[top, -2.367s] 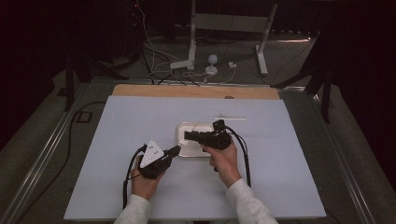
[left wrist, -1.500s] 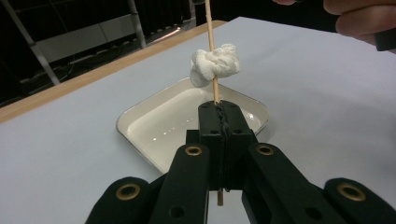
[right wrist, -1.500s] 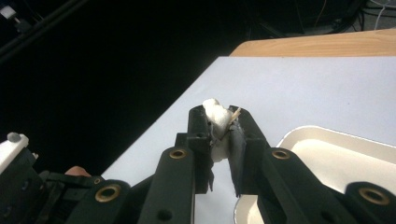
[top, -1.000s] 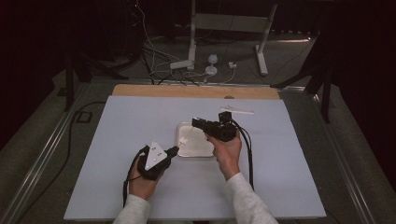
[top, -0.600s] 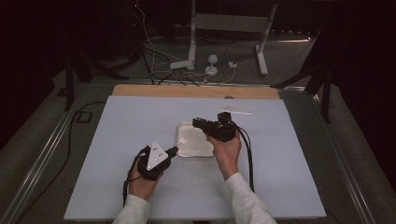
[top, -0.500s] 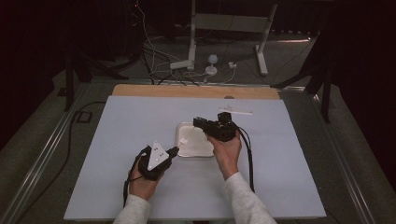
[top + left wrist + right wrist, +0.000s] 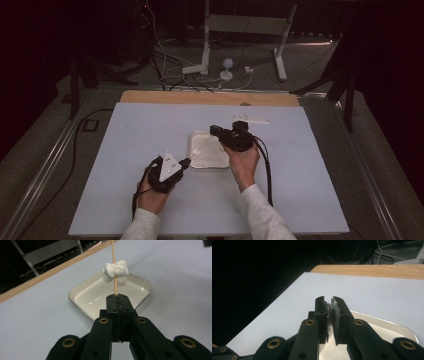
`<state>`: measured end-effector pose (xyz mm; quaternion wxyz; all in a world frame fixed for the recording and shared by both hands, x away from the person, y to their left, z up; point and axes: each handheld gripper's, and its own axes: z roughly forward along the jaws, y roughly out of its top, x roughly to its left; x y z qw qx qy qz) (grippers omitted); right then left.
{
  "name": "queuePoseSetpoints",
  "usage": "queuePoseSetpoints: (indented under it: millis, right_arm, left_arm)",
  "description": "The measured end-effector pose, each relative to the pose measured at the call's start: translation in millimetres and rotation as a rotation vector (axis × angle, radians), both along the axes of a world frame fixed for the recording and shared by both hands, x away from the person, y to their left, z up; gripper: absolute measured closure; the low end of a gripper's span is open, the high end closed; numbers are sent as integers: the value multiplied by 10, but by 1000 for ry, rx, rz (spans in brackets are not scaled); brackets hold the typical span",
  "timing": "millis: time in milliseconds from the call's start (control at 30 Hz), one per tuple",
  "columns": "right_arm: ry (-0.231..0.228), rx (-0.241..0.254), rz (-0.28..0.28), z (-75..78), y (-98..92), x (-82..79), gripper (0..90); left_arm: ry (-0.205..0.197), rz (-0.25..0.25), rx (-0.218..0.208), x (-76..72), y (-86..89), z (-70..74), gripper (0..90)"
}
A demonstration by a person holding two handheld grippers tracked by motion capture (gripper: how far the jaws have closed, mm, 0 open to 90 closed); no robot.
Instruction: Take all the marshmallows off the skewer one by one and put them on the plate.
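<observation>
Skewer [image 7: 114, 267], a thin wooden stick, is pinched at its lower end by the left hand-held gripper [image 7: 117, 297], whose jaws are pressed tight together on it; a white marshmallow [image 7: 115, 271] is threaded on the stick a little above the jaw tips. In the high view the skewer [image 7: 196, 152] slants from the left hand-held gripper [image 7: 186, 161] toward one o'clock, its marshmallow end over the near-left part of the tray [image 7: 215, 162]. That shallow cream tray [image 7: 82, 293] sits on the table [image 7: 125, 150] near its middle. The right hand-held gripper [image 7: 214, 131] hangs over the tray's far edge, at about one o'clock from the left one, pointing toward nine o'clock. Its jaws have just been closing and now stand nearly together [image 7: 330, 302] with no object between them, only the worn pads. Both hands come in from six o'clock.
</observation>
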<state>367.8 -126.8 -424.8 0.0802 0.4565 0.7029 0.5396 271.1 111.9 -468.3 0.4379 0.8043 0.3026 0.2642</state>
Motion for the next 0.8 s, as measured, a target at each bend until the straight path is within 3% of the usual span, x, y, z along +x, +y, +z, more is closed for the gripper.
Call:
queuePoseSetpoints:
  millis: [200, 233, 300, 433, 467, 533, 567, 600, 800]
  right_arm:
    - [-8, -8, -15, -9, -3, 1, 857]
    - [-19, -23, -21, -3, 4, -8, 858]
    - [-1, -8, -23, -11, -15, 10, 859]
    - [-3, -26, -27, -23, -17, 17, 862]
    - [-7, -40, -32, -29, -14, 17, 865]
    - [2, -31, -41, -39, -28, 20, 865]
    - [-10, -32, -49, -50, -37, 14, 866]
    - [7, -34, -48, -64, -43, 24, 866]
    - [3, -40, -65, -68, -73, 31, 870]
  left_arm:
    - [3, -4, -3, 0, 6, 3, 900]
    - [1, -3, 13, -4, 3, 3, 900]
    - [2, -5, 9, 1, 3, 5, 900]
    - [5, -8, 7, 2, 5, 5, 900]
    - [3, -4, 22, -1, 1, 5, 900]
    - [7, -12, -1, -1, 16, 7, 900]
    - [4, -10, 18, -5, 14, 10, 900]
    - [5, -14, 9, -7, 18, 7, 900]
    - [12, -21, 3, -6, 27, 9, 900]
